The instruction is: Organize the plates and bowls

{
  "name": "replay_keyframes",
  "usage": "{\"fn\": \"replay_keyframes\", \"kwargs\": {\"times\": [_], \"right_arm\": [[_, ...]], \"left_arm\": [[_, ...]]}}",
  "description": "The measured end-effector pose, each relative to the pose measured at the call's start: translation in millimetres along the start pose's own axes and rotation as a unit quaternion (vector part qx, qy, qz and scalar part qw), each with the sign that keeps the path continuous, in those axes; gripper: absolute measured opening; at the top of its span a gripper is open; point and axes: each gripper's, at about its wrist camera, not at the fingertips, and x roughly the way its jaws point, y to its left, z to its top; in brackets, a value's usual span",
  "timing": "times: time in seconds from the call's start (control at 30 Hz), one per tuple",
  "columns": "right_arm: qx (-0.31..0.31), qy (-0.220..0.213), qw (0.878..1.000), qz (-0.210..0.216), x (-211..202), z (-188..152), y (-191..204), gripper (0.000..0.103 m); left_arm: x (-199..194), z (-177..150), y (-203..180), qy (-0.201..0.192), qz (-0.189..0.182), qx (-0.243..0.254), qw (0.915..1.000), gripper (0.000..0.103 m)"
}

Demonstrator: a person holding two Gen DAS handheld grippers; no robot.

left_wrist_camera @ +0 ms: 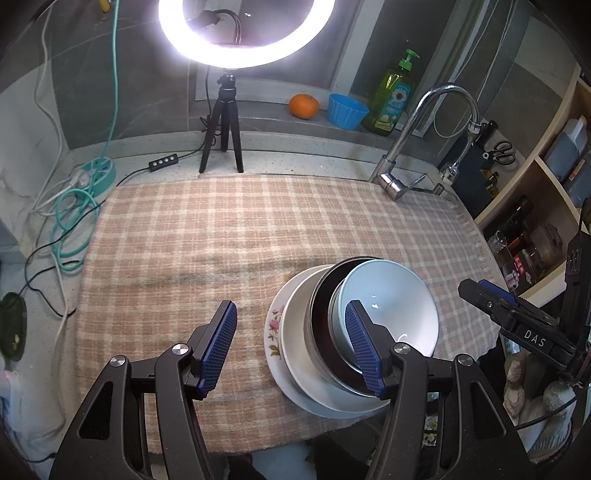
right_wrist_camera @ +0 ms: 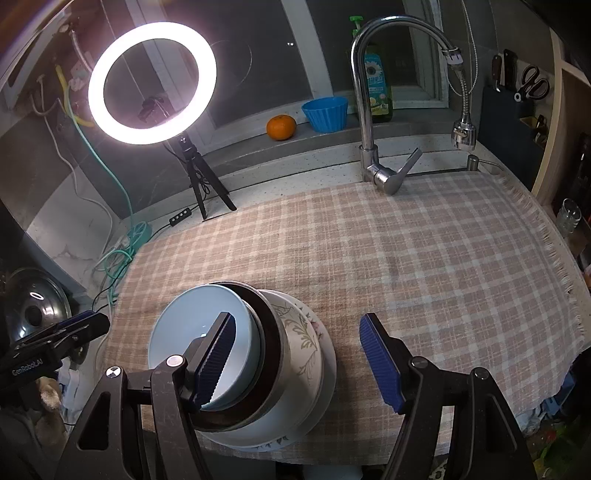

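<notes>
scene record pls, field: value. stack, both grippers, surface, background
stack: light blue bowl nested in dark-rimmed bowl, on white dish, on floral plate
stack position: near front edge of checked cloth
left gripper: open, empty, beside stack
right gripper: open, empty, beside stack
background: ring light, faucet, orange, blue cup
</notes>
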Motion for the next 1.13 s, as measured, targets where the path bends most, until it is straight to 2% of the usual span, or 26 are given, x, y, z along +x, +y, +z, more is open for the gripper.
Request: {"fn": "replay_keyframes", "kwargs": {"times": [0.23, 0.37, 1.13], "right_arm": [[-0.011, -0.001, 1.0, -0.008, 0.6, 0.7, 4.5, 0.066], [-0.03, -0.005, 0.999, -0.028, -0.1, 0.4, 9.8, 0.066], [-0.041, -0.001, 0.999, -0.033, 4.4, 0.4, 9.3, 0.066]], "left_arm": [[2.3, 0.9, 0.6, 0.003, 0.005, 0.003, 1.0, 0.061], [3.1, 1.2, 1.0, 0.004, 0.01, 0.003, 0.9999, 0.06], [7.0, 1.8, 1.0, 0.002, 0.019, 0.005, 0.9998, 0.061]]}}
